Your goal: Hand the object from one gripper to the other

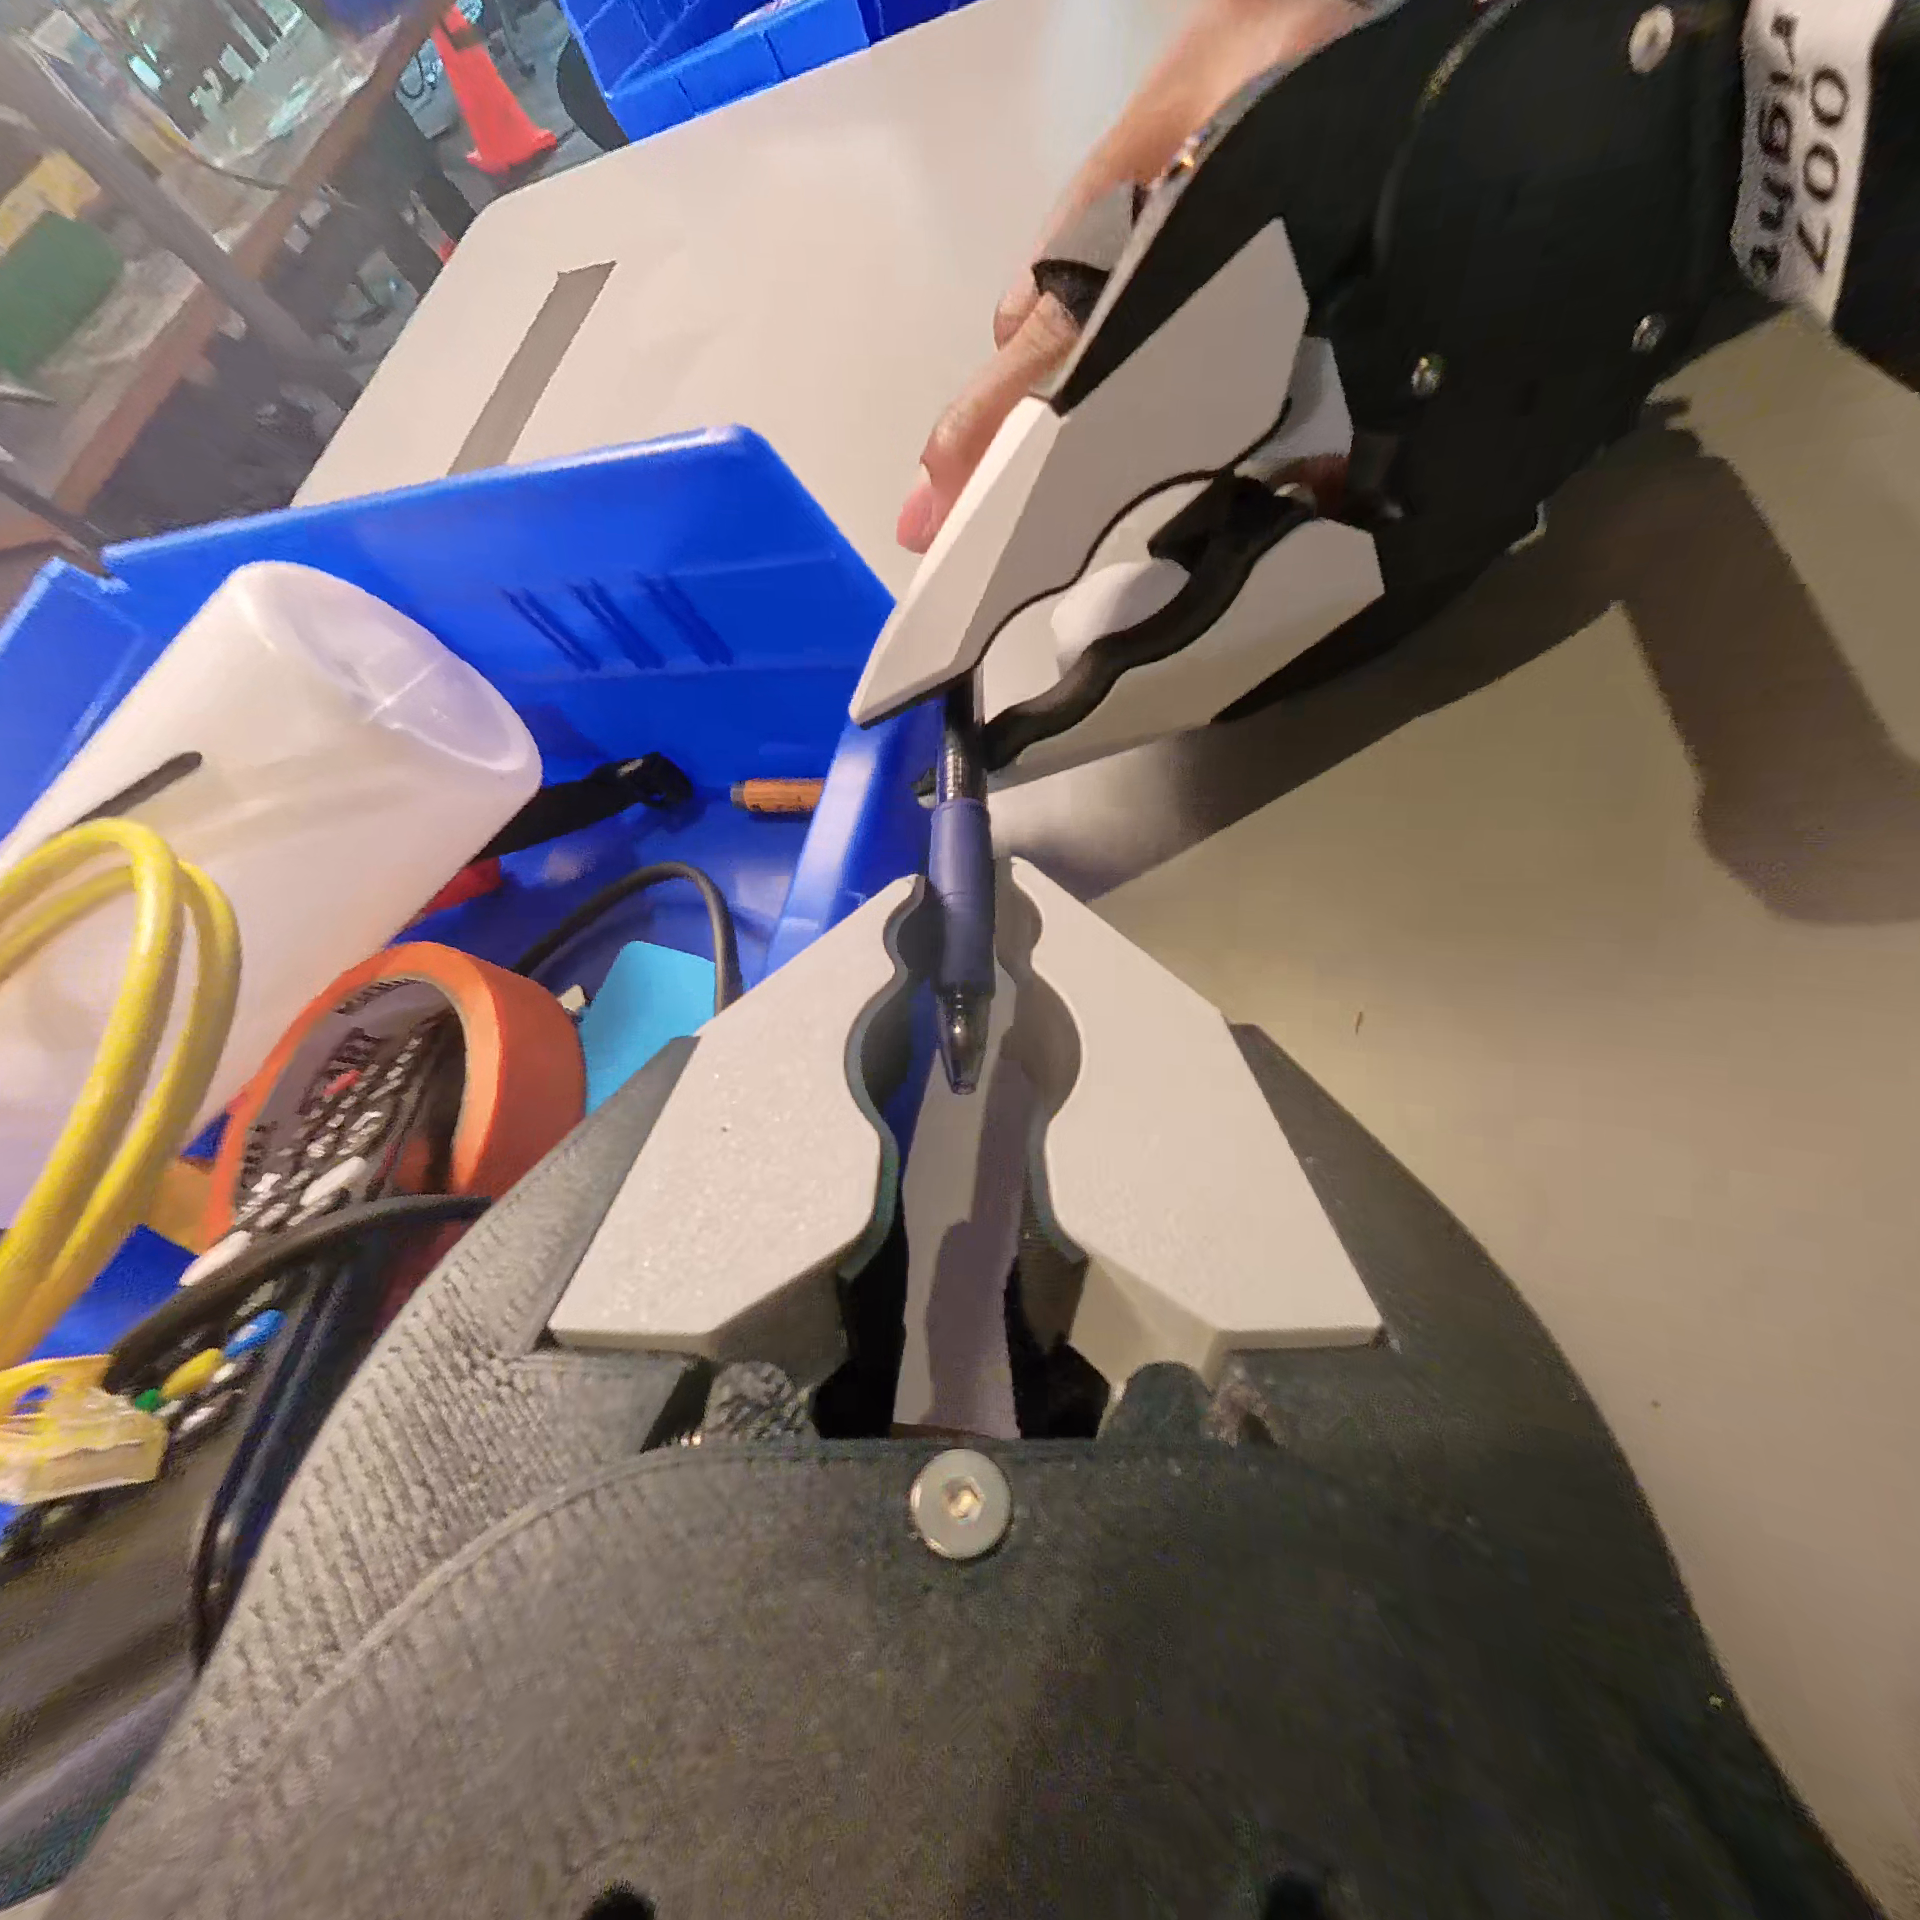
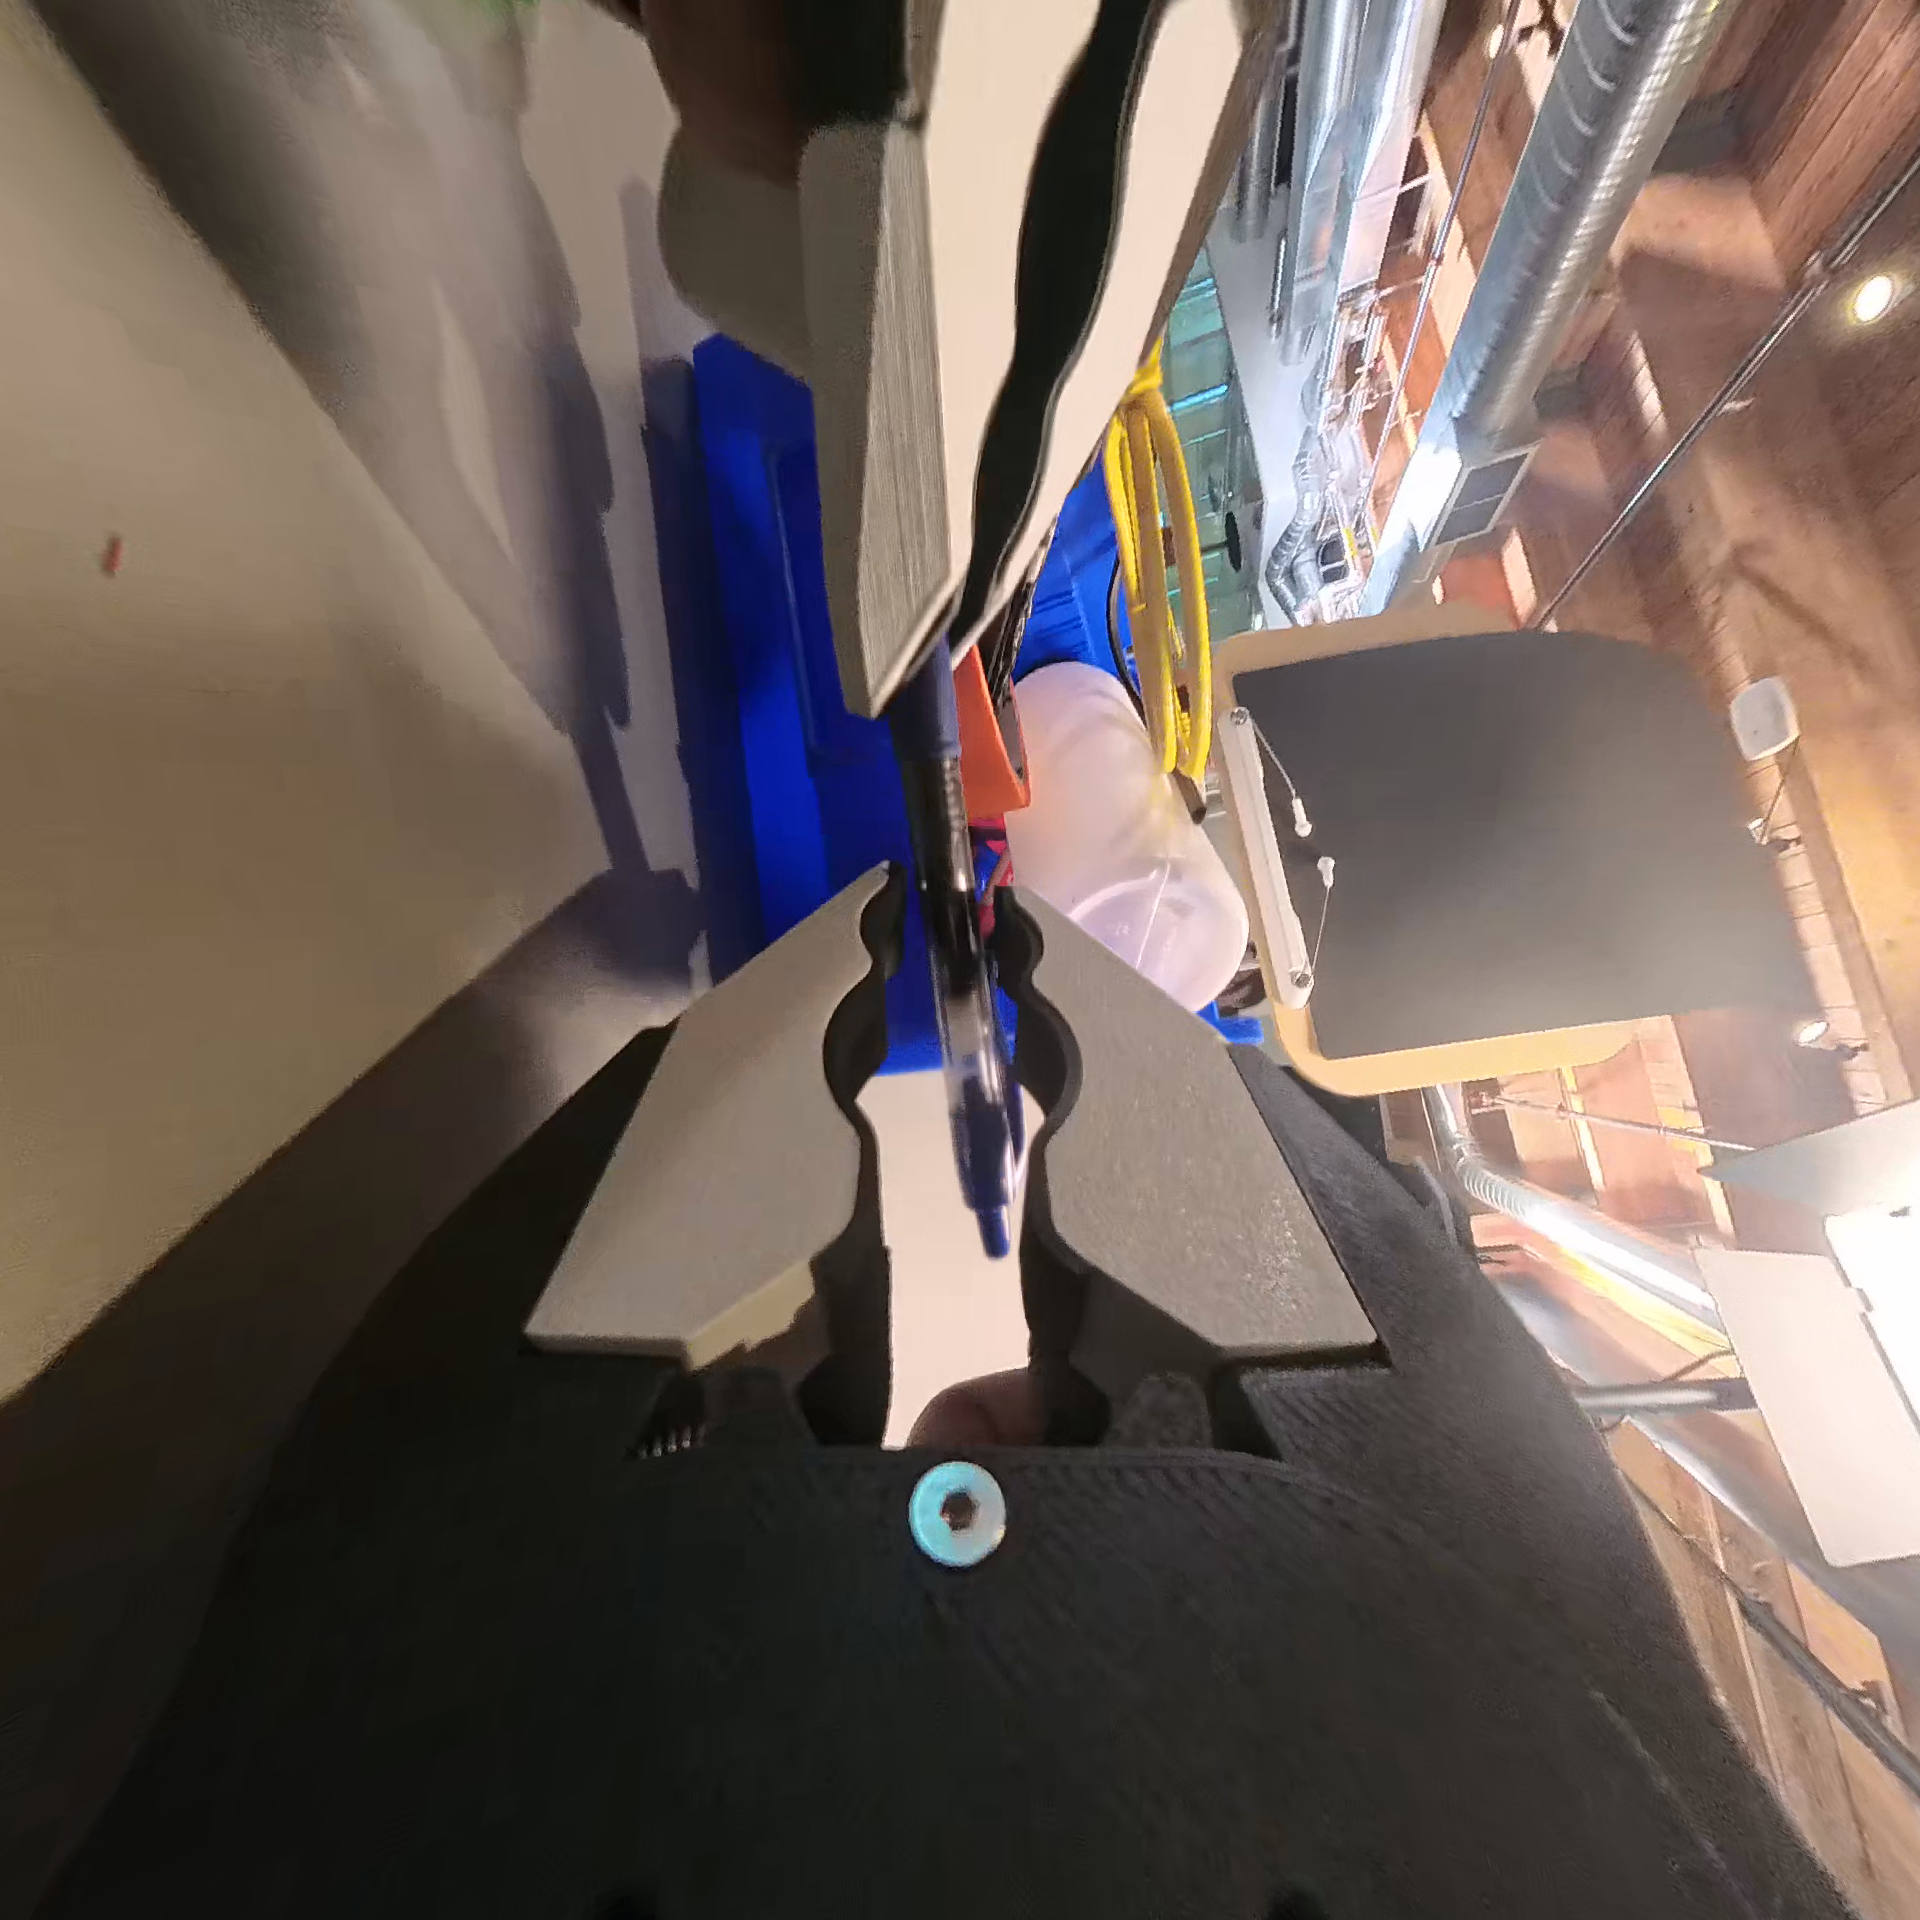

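Note:
A blue pen (image 1: 961, 862) spans between my two grippers, above the edge of a blue bin. In the left wrist view my left gripper (image 1: 961, 894) is shut on its grip end, and the writing tip points back between the fingers. My right gripper (image 1: 935, 727) comes in from the upper right, shut on the other end. In the right wrist view the pen (image 2: 961, 997) lies between my right gripper's (image 2: 951, 888) fingers, clicker end toward the camera. The left gripper (image 2: 914, 665) clamps it from above.
The blue bin (image 1: 623, 540) at left holds a translucent white container (image 1: 291, 707), a yellow cable (image 1: 104, 1039), an orange tape roll (image 1: 488, 1039) and other small items. A grey table (image 1: 779, 260) lies beneath. A person's hand (image 1: 997, 416) holds the right gripper. Both grippers' tips are close together, under 4 cm apart.

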Motion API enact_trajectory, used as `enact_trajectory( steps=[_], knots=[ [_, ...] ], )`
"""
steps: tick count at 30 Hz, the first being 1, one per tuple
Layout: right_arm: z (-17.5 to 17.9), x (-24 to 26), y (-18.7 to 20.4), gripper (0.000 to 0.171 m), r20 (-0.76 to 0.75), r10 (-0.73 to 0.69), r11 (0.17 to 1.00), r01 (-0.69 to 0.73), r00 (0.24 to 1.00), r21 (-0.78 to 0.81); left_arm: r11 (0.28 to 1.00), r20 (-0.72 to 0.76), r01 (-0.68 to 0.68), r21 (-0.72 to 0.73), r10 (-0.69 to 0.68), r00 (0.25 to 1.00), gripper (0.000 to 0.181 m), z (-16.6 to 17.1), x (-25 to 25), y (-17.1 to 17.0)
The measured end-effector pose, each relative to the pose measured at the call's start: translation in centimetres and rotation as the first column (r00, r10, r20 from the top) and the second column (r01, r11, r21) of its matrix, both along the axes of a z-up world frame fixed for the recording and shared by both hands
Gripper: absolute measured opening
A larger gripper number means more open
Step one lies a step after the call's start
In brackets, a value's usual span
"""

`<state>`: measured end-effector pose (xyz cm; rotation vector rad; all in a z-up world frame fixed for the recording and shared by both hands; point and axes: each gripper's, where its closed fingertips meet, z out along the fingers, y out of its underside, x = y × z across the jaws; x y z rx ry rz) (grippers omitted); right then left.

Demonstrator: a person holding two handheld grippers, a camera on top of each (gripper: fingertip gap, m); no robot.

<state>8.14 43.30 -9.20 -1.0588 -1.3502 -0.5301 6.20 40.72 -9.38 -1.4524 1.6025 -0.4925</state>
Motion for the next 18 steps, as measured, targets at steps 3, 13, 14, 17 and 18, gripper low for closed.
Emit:
enact_trajectory(
  steps=[3,13,14,17,18],
  knots=[
    [0.2,-0.7,-0.1,0.015,-0.013,0.01,1.0,-0.01,1.0,0.015,0.998,0.035,-0.017,-0.062,0.019,0.999,0.011,-0.1,0.3,0.1],
    [1.5,0.3,0.6,0.01,-0.123,-0.045,0.999,0.047,0.991,0.012,0.983,0.165,-0.076,-0.166,0.104,0.981,0.028,1.3,0.1,1.5],
    [1.8,0.4,0.7,0.01,-0.155,-0.05,0.999,0.05,0.987,-0.003,0.976,0.187,-0.079,-0.201,0.117,0.975,0.03,1.6,0.0,1.6],
    [2.1,0.5,1.0,0.01,-0.236,-0.076,0.996,0.063,0.969,-0.061,0.945,0.271,-0.053,-0.324,0.146,0.951,0.033,2.4,0.1,1.6],
    [2.3,0.4,1.1,0.01,-0.255,-0.081,0.995,0.065,0.964,-0.069,0.933,0.301,-0.039,-0.358,0.155,0.941,0.033,2.7,0.2,1.6]
  ],
)
